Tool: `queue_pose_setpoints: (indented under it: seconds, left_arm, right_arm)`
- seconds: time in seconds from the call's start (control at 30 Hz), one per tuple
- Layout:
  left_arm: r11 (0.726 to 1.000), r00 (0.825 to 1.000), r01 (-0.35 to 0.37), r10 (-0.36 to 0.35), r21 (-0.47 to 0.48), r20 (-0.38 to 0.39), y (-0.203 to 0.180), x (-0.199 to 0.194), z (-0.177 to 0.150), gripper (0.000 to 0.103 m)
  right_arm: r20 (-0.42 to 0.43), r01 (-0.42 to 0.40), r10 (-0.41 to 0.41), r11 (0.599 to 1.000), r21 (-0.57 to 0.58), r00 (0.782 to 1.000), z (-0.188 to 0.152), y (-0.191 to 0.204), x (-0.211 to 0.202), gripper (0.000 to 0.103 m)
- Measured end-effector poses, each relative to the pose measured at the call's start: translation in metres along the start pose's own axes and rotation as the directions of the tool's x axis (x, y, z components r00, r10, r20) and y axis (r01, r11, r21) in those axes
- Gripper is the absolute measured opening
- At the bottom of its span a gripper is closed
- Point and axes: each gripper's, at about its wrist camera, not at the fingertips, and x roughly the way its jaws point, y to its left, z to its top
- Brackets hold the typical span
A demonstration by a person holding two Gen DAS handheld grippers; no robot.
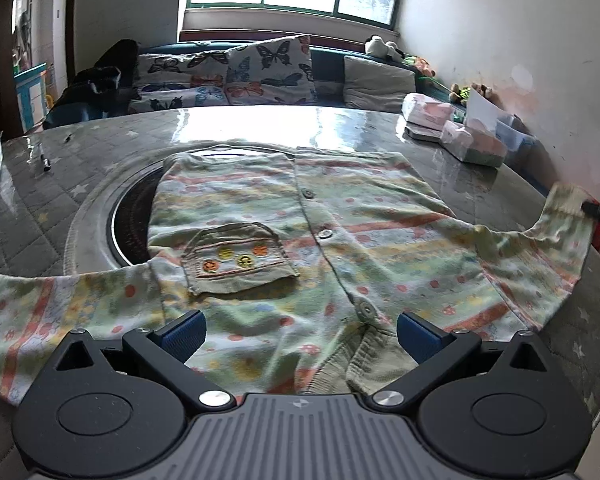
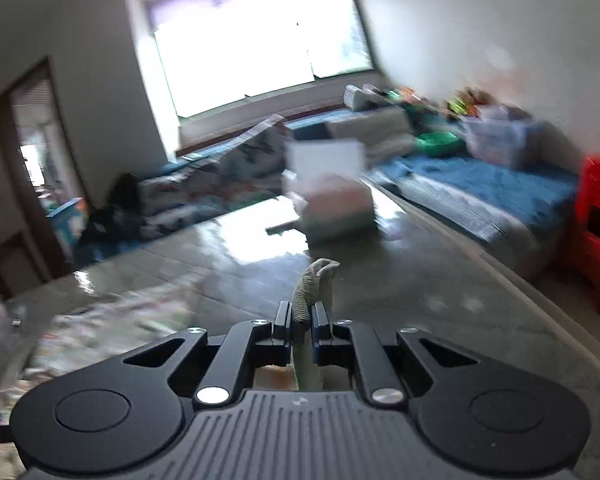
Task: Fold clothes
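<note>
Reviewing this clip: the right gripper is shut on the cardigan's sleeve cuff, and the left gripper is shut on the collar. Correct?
Not quite. The left gripper is open above the cardigan, gripping nothing, as the left wrist view shows. The right gripper is indeed shut on the sleeve cuff.

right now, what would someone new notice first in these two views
A striped, dotted child's cardigan lies spread front up across the grey table, its pocket in the middle. The right gripper is shut on the ribbed sleeve cuff, lifted off the table, while the left gripper sits open above the collar.
</note>
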Motion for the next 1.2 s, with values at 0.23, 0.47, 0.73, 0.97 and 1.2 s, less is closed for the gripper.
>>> queue_pose_setpoints:
  seconds: [0.23,0.47,0.73,0.97,1.2]
  left_arm:
    - [0.999,1.000,-0.013,0.014,-0.040,0.027,0.014,-0.011,-0.002,0.103]
    - [0.995,0.998,-0.037,0.042,-0.097,0.054,0.037,-0.023,-0.007,0.103]
    - [0.985,0.995,-0.061,0.072,-0.162,0.064,0.062,-0.033,-0.018,0.103]
    - [0.980,0.994,-0.078,0.091,-0.184,0.063,0.074,-0.034,-0.019,0.103]
    - [0.982,0.993,-0.076,0.090,-0.171,0.076,0.070,-0.032,-0.010,0.103]
  right_arm:
    - [0.009,-0.204,0.206,0.974,-0.100,0.978,0.031,0.074,0.000,0.008]
    - [-0.046,-0.369,0.368,0.902,-0.224,0.929,0.039,0.158,0.010,0.008]
    - [-0.177,-0.493,0.460,0.814,-0.306,0.870,0.013,0.235,0.019,0.008]
    - [-0.282,-0.559,0.487,0.763,-0.324,0.827,-0.015,0.263,0.022,0.018]
    - [-0.308,-0.512,0.417,0.772,-0.376,0.855,-0.011,0.233,0.024,0.031]
